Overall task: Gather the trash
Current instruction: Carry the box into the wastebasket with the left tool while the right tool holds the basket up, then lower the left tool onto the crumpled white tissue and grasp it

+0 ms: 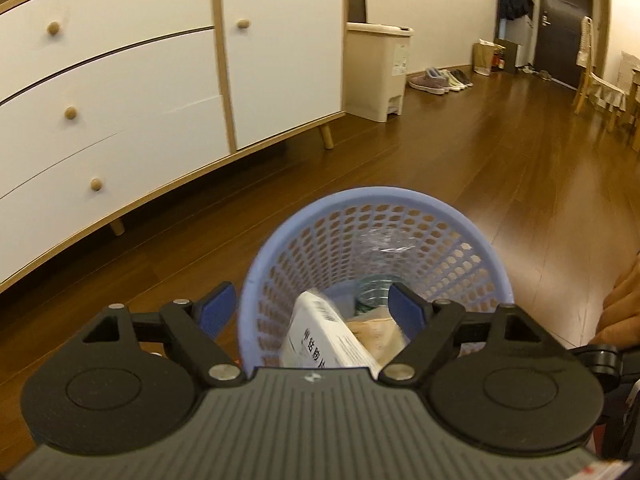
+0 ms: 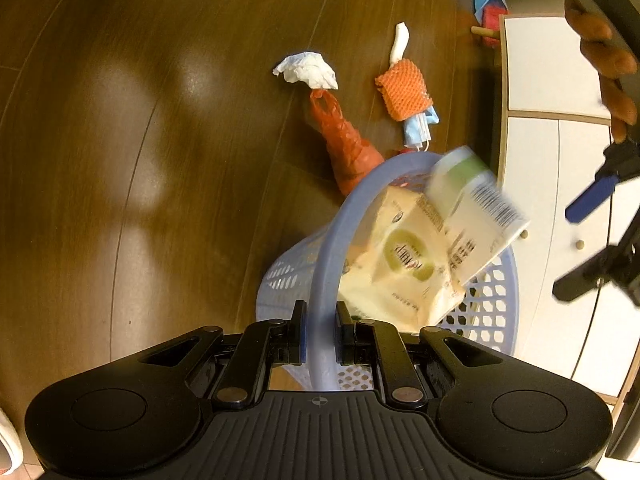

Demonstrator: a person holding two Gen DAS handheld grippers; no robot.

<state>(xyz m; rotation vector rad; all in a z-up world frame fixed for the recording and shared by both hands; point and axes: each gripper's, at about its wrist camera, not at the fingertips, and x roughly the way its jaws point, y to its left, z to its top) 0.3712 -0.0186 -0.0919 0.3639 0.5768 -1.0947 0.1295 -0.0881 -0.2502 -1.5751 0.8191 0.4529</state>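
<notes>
My right gripper [image 2: 319,330] pinches the rim of the perforated lavender plastic basket [image 2: 486,312]; my left gripper [image 1: 310,304] hangs spread above its white carton [image 1: 326,330].

lilac perforated basket [image 2: 486,312], orange foam net [image 2: 404,90]

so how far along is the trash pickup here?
Partway. Done: the blue basket already holds a clear bottle and a yellowish wrapper. In hand: the right gripper is clamped on the basket rim; the left gripper is open above it and a white carton, blurred, sits at the basket mouth. Left on the floor: white tissue, red bag, orange foam net, face mask.
</notes>
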